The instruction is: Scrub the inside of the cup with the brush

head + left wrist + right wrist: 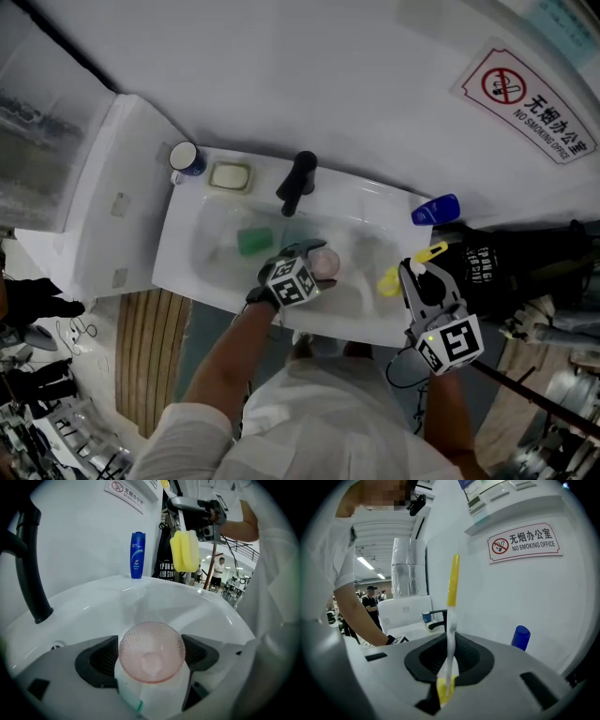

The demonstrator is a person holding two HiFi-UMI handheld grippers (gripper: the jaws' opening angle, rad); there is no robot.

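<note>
A translucent pink cup (151, 651) sits low in the white sink (187, 253), seen from its mouth end with droplets along the rim. My left gripper (151, 654) straddles it, open at its widest, its dark pads (101, 657) right beside the cup's sides. In the head view that gripper (314, 259) reaches into the basin at the cup (326, 263). My right gripper (415, 277) hovers over the sink's right edge, shut on the brush (452, 620), whose white stem ends in a yellow tip. Its yellow sponge head (184, 550) hangs well above and apart from the cup.
A black faucet (296, 183) stands at the sink's back, a green sponge (253, 241) lies in the basin. On the rim are a blue bottle (436, 209), a soap dish (231, 176) and a blue mug (186, 159). A wall closes off the far side.
</note>
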